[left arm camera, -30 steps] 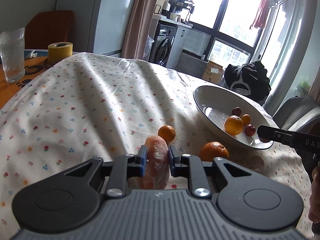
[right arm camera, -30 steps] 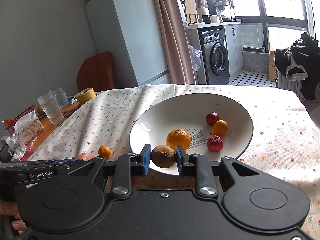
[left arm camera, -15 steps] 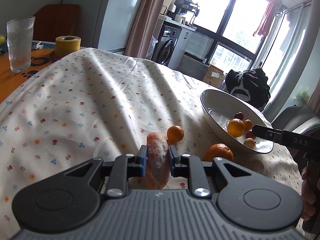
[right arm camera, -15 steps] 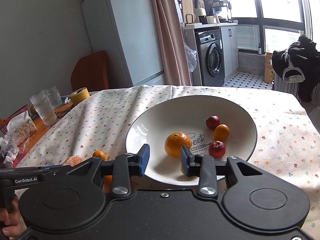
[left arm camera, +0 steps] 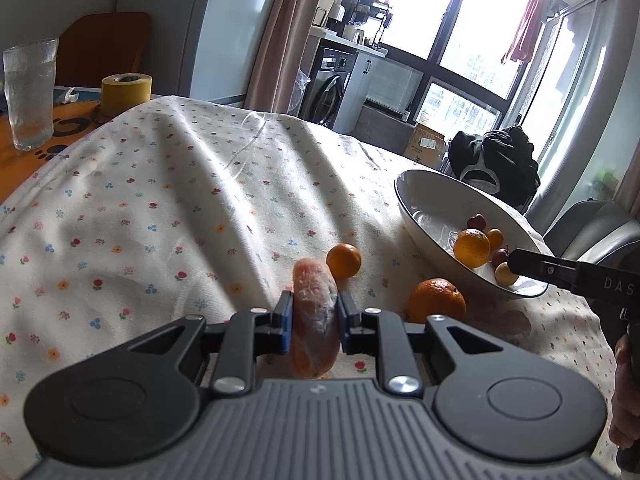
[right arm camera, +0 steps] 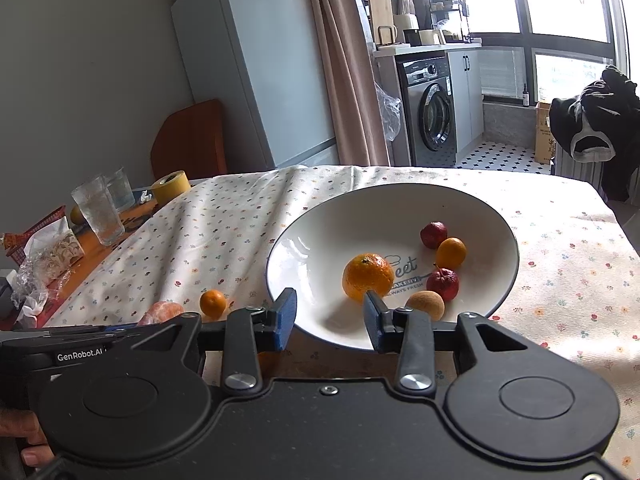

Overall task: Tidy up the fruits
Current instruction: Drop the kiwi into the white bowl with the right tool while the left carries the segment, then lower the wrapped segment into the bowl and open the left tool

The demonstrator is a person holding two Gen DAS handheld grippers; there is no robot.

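The small brown kiwi-like fruit (right arm camera: pixel 425 305) has just left my right tool (right arm camera: pixel 330 316) and now lies in the white ceramic bowl (right arm camera: pixel 304 240), so that fruit is done. That tool hangs wide open over the near rim. My left tool (left arm camera: pixel 313 316) still grips the peeled pinkish-orange fruit (left arm camera: pixel 314 312) above the table (left arm camera: pixel 160 200).

White bowl (right arm camera: pixel 496 216), orange fruit (right arm camera: pixel 368 278), floral-dotted cream tablecloth (left arm camera: pixel 160 208)
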